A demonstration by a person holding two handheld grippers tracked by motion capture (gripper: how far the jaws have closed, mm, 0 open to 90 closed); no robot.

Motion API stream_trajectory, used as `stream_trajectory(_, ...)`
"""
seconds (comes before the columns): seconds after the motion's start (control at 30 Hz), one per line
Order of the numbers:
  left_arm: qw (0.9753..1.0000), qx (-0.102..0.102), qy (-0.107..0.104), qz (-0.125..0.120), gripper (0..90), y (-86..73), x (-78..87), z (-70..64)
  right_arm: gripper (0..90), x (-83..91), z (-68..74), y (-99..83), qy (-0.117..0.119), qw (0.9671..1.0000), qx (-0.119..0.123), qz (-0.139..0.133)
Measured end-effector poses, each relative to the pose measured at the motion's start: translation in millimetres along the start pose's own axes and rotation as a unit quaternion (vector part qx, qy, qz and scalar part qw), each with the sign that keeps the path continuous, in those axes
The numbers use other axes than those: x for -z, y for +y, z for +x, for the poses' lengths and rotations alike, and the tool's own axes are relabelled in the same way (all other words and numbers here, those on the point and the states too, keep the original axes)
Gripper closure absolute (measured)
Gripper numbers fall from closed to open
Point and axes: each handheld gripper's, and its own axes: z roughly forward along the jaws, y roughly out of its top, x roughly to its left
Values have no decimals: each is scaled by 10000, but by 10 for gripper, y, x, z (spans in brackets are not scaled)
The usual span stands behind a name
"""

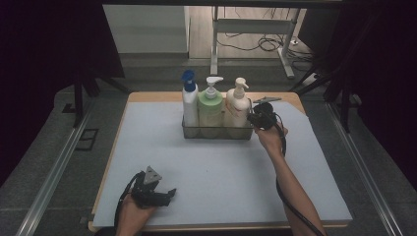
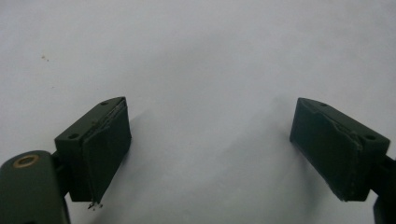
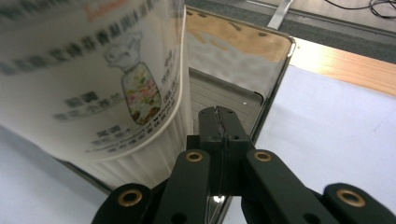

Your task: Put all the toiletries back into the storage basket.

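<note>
Pinching the clear tray's (image 3: 273, 74) end wall, the right gripper (image 1: 259, 118) had its jaws pressed together, cream bottle (image 1: 238, 103) just beside it. Moving the tray apparently remained. The left gripper (image 1: 160, 194) rested spread, well apart.

Overhead camera; two close jaw-level cameras

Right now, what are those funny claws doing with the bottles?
A person holds a gripper in each hand. The right gripper has its jaws pinched shut on the wall of a clear tray, right beside the cream pump bottle. The tray also holds a green bottle and a white bottle with a blue top, all upright. The left gripper rests open near the front of the table, holding nothing.
</note>
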Motion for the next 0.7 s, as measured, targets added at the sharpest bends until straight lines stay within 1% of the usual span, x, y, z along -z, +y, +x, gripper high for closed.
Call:
stream_trajectory(0.07, 10000, 0, 0, -1, 124, 0, 0, 0, 895, -15, -1, -3, 35, 10000, 20, 29)
stream_trajectory(0.1, 10000, 1, -1, 0, 124, 0, 0, 0, 896, -46, 13, -9, -19, 9999, 72, 79)
stream_trajectory(0.23, 10000, 1, 0, 0, 124, 0, 0, 0, 896, -64, 14, -24, -19, 9999, -79, 116)
stream_trajectory(0.27, 10000, 1, 0, 0, 124, 0, 0, 0, 896, -64, 14, -24, -19, 9999, -79, 116)
stream_trajectory(0.3, 10000, -6, 0, 2, 124, 1, 0, 1, 896, -73, 13, -31, 5, 9998, -148, 140)
stream_trajectory(0.57, 10000, -7, 1, 2, 124, 1, 0, 1, 896, -97, 37, -35, 26, 9996, -182, 198)
stream_trajectory(0.7, 10000, -7, 0, 3, 124, 1, 0, 1, 895, -118, 85, -35, 116, 9996, -156, 218)
